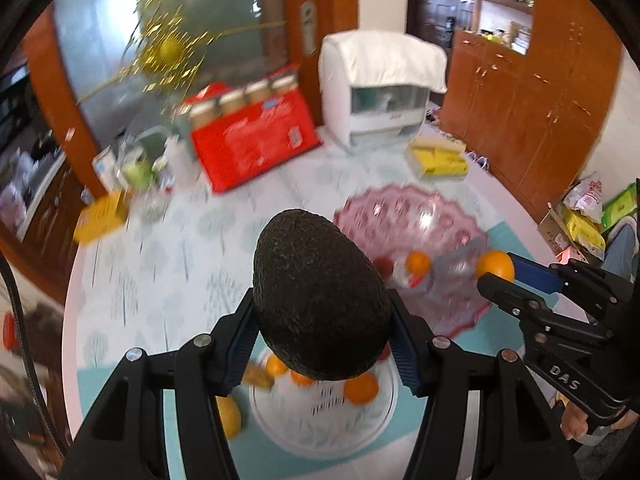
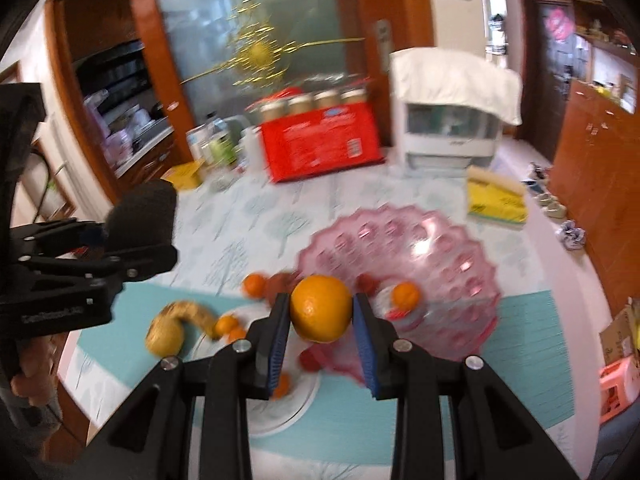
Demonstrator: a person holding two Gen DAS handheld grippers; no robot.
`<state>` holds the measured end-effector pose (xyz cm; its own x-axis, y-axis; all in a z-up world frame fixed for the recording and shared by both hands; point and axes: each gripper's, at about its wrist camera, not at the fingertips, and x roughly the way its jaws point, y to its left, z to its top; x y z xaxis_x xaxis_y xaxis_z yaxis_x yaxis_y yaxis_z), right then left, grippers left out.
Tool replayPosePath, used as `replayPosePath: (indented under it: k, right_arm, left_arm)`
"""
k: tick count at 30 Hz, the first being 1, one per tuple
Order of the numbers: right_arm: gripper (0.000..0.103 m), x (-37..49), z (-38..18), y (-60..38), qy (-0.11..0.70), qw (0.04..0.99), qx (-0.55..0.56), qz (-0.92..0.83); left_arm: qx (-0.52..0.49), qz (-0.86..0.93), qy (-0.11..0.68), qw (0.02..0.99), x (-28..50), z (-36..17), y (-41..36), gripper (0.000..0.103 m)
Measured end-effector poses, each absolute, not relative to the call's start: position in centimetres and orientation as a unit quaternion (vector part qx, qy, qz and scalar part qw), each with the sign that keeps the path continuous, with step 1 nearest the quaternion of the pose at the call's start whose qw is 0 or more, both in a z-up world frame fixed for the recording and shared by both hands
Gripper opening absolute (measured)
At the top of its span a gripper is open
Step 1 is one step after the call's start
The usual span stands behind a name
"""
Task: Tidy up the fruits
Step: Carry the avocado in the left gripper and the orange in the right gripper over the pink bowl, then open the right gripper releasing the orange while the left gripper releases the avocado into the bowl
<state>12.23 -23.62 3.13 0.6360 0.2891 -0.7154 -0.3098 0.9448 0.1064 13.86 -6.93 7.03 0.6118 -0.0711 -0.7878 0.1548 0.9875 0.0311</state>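
My left gripper (image 1: 322,328) is shut on a dark avocado (image 1: 320,296) and holds it above a white plate (image 1: 320,428) with several small oranges (image 1: 361,388). It shows at the left of the right wrist view (image 2: 132,240). My right gripper (image 2: 320,312) is shut on an orange (image 2: 321,307), held above the table near the edge of a pink scalloped glass bowl (image 2: 420,264). The bowl holds a small orange (image 2: 406,295) and red fruit. A banana (image 2: 180,320) and a lemon lie left of the plate (image 2: 280,412).
A red carton (image 2: 320,144) with jars, a white covered appliance (image 2: 452,120), a yellow tissue pack (image 2: 496,200) and bottles (image 2: 216,148) stand at the back of the table. Wooden cabinets line the right wall. A teal mat (image 2: 520,360) lies under the dishes.
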Motion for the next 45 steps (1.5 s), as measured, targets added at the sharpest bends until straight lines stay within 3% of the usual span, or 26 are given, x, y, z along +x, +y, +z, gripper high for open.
replayPosePath:
  k: [7, 20, 29, 41, 43, 45]
  right_arm:
    - [0.032, 17.5, 2.5, -26.2, 0.398, 0.912, 0.006, 0.094]
    - [0.032, 23.4, -6.5, -30.0, 0.479, 0.874, 0.077, 0.007]
    - [0.032, 24.5, -11.0, -30.1, 0.512, 0.856, 0.075, -0.020]
    - [0.034, 24.0, -11.7, -29.3, 0.510, 0.858, 0.053, -0.023]
    - [0.041, 23.8, -11.7, -29.2, 0.510, 0.858, 0.055, -0.021]
    - [0.047, 23.6, -11.5, -29.2, 0.506, 0.860, 0.058, -0.023]
  left_arm:
    - [0.067, -0.082, 0.434, 0.895, 20.1, 6.1, -9.9, 0.059]
    - [0.103, -0.117, 0.532, 0.832, 27.0, -6.7, -14.0, 0.059]
    - [0.133, -0.138, 0.562, 0.805, 28.0, -11.4, -16.2, 0.059]
    - [0.145, -0.132, 0.576, 0.794, 27.7, -13.8, -16.9, 0.060]
    - [0.146, -0.132, 0.572, 0.796, 27.7, -13.6, -16.9, 0.063]
    - [0.148, -0.133, 0.561, 0.803, 27.4, -12.9, -17.0, 0.078]
